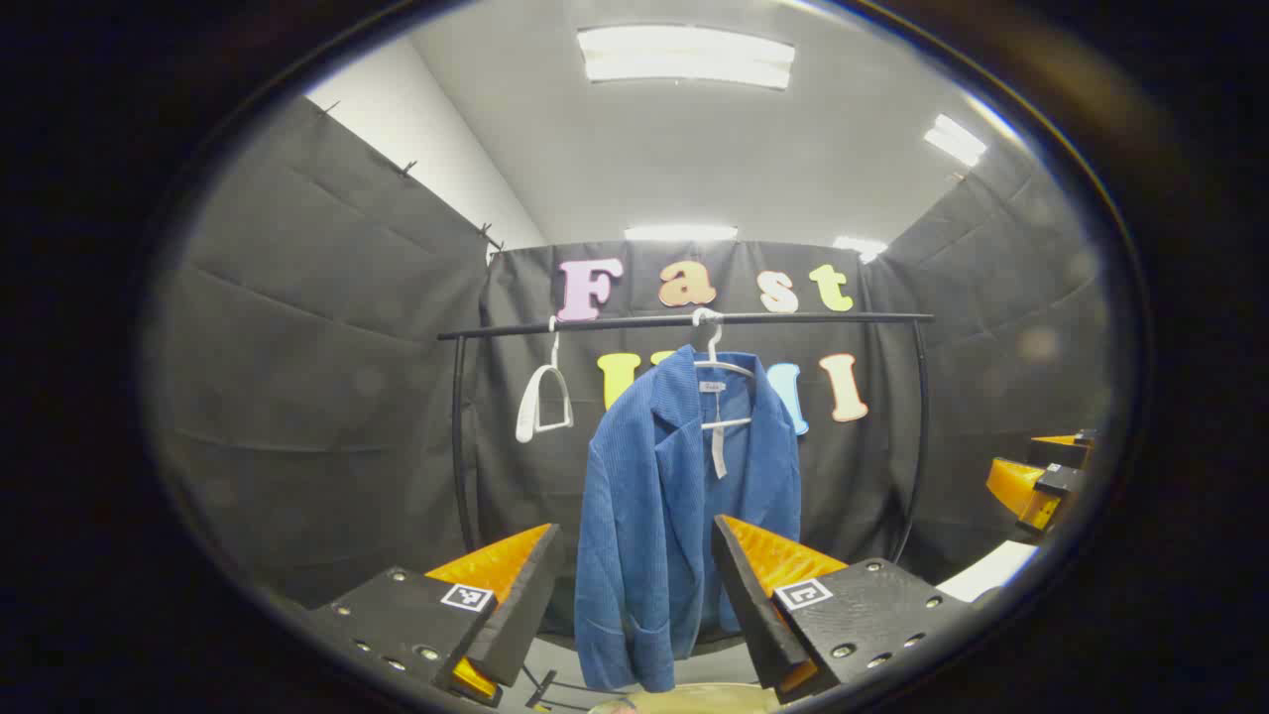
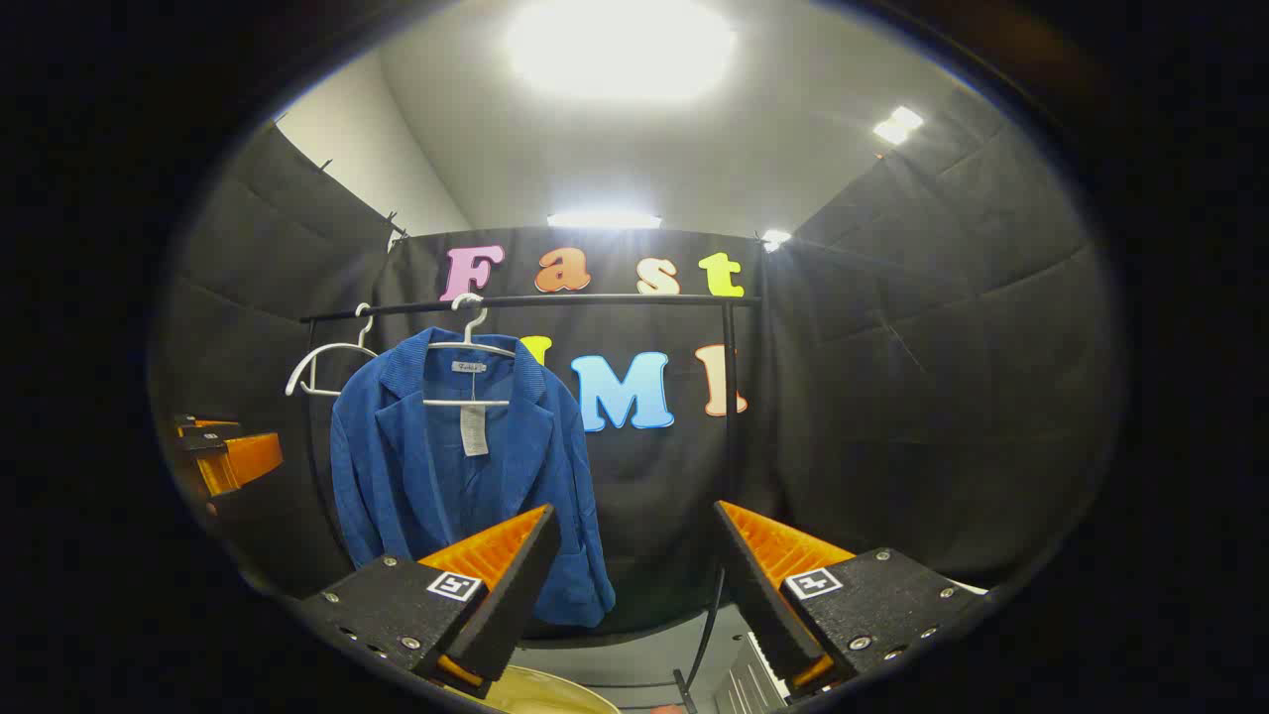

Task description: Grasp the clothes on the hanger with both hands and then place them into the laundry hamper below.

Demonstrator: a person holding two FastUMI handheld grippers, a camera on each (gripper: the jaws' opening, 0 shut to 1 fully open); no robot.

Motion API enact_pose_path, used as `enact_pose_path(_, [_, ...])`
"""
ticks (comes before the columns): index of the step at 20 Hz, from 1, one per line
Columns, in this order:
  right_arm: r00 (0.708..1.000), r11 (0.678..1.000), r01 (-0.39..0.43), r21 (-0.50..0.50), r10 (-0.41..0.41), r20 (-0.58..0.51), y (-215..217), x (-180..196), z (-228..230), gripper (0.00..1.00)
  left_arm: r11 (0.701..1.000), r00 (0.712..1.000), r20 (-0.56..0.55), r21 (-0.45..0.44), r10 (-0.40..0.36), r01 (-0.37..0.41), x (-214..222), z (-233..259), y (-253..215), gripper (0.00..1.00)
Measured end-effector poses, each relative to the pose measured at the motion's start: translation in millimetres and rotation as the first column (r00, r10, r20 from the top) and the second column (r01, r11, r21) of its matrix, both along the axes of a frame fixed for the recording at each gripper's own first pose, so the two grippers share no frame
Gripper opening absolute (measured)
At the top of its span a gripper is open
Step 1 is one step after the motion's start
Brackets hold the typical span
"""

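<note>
Ahead, blue jacket (image 1: 684, 506) on hanger (image 1: 719, 372) (untouched), left gripper (image 1: 634, 585) open, apart.

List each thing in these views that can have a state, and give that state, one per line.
Blue jacket: hanging on its hanger, unbuttoned, ungrasped.
White hanger: bare, on the rail.
Left gripper: open, short of the jacket.
Right gripper: open, holding nothing.
Ceiling lights: on.
</note>
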State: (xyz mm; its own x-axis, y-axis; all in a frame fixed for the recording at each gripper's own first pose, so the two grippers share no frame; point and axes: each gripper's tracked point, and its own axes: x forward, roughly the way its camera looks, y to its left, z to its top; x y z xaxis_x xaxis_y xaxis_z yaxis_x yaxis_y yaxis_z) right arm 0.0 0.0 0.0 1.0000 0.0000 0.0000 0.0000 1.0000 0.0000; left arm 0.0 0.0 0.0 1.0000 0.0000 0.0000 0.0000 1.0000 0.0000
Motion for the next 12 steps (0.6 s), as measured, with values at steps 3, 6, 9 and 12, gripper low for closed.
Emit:
enact_pose_path(3, [1.000, 1.000, 0.000, 0.010, 0.000, 0.004, 2.5, -0.8, 0.4, 0.95, 1.000, 1.000, 0.000, 0.001, -0.002, 0.002, -4.2, -0.5, 2.6, 0.87])
enact_pose_path(6, [1.000, 1.000, 0.005, 0.011, -0.005, 0.001, 3.5, -1.3, -0.8, 0.95, 1.000, 1.000, 0.008, 0.014, -0.001, 0.001, -3.6, 0.6, 4.3, 0.87])
enact_pose_path(9, [1.000, 1.000, 0.010, 0.012, -0.010, 0.008, 3.1, -4.4, 0.7, 0.95, 1.000, 1.000, 0.014, 0.020, 0.000, 0.000, -6.0, 1.9, 5.7, 0.87])
enact_pose_path(12, [1.000, 1.000, 0.013, 0.010, -0.013, 0.014, 4.6, -4.1, 2.3, 0.95, 1.000, 1.000, 0.017, 0.020, -0.002, 0.002, -6.3, 3.0, 4.8, 0.87])
